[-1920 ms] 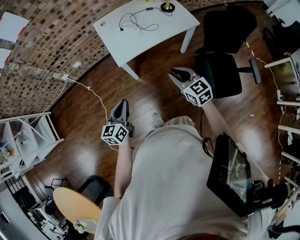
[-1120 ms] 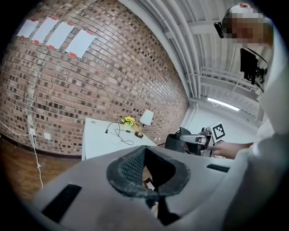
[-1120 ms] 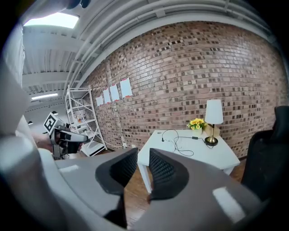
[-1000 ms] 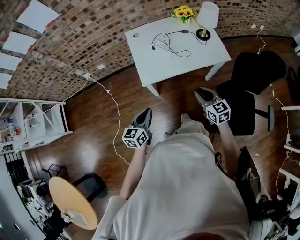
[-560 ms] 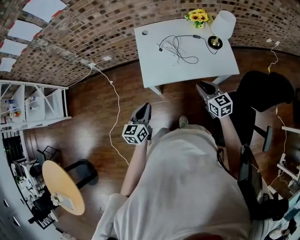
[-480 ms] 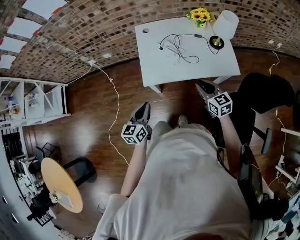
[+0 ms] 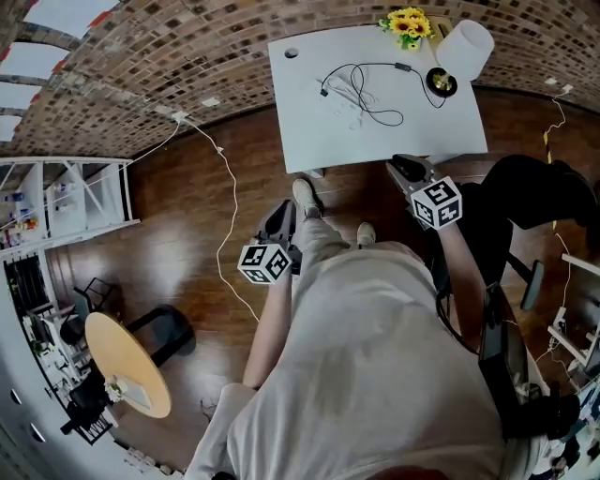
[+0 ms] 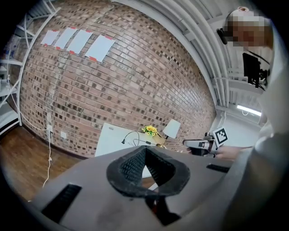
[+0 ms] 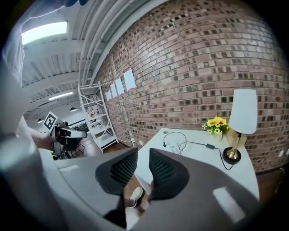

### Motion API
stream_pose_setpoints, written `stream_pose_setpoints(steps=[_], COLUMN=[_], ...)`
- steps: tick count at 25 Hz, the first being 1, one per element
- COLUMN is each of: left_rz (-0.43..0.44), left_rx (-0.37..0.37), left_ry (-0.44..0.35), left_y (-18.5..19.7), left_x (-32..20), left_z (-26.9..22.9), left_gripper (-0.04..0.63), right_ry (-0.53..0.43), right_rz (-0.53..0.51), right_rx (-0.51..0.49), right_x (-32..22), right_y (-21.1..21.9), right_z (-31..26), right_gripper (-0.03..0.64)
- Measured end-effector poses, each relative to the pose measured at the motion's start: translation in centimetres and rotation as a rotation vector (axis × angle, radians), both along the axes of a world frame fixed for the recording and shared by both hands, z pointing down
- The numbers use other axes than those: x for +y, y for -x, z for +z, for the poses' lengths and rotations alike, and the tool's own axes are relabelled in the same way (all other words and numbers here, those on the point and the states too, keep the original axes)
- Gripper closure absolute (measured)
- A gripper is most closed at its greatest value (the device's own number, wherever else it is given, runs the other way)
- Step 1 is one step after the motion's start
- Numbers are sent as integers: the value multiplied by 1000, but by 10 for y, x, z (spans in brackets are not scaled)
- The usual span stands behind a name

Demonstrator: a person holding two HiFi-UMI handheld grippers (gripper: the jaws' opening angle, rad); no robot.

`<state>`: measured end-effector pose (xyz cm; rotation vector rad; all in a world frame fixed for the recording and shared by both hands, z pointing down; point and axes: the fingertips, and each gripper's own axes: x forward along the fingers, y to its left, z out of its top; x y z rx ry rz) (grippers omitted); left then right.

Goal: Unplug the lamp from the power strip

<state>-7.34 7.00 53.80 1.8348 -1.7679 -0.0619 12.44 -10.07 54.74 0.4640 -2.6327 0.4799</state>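
Observation:
A lamp with a white shade [image 7: 466, 47] and brass base [image 7: 441, 82] stands at the far right of the white table [image 7: 422, 122]. Its black cord [image 7: 375, 94] loops left across the top, over a pale power strip [image 7: 352, 101]; whether the plug sits in it is too small to tell. My left gripper [image 7: 281, 217] hangs over the floor, short of the table, its pads meeting at the tips [image 8: 145, 149] with nothing between them. At the table's near edge, my right gripper [image 7: 398, 169] points at the lamp [image 9: 244, 110]. A narrow empty gap separates the right gripper's [image 9: 143, 151] pads.
Yellow flowers [image 7: 410, 21] stand beside the lamp against the brick wall. A black office chair [image 7: 534, 197] is at the right. White shelving [image 7: 66, 202] and a round wooden table [image 7: 127, 361] are at the left, and a white cable [image 7: 230, 216] trails over the wood floor.
The person has walked toward the white table, which now lies nearer and more centred. Both grippers stay held in front, and their jaws look unchanged.

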Motion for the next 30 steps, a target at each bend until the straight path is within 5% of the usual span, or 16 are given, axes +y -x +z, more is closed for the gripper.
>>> stream_pose_setpoints(steps=[7, 20, 30], left_rz=[142, 413, 573], left_rx=[104, 121, 109], left_ry=[14, 32, 70], left_y=[41, 141, 171], left_x=[-74, -207, -249], left_z=[16, 32, 58], left_gripper=[594, 594, 594], right_ry=[-10, -85, -96], right_rz=[84, 140, 209], right_rx=[-8, 35, 100], right_x=[-41, -106, -120], right_y=[33, 165, 206], right_z=[6, -14, 1], right_gripper=[548, 549, 541])
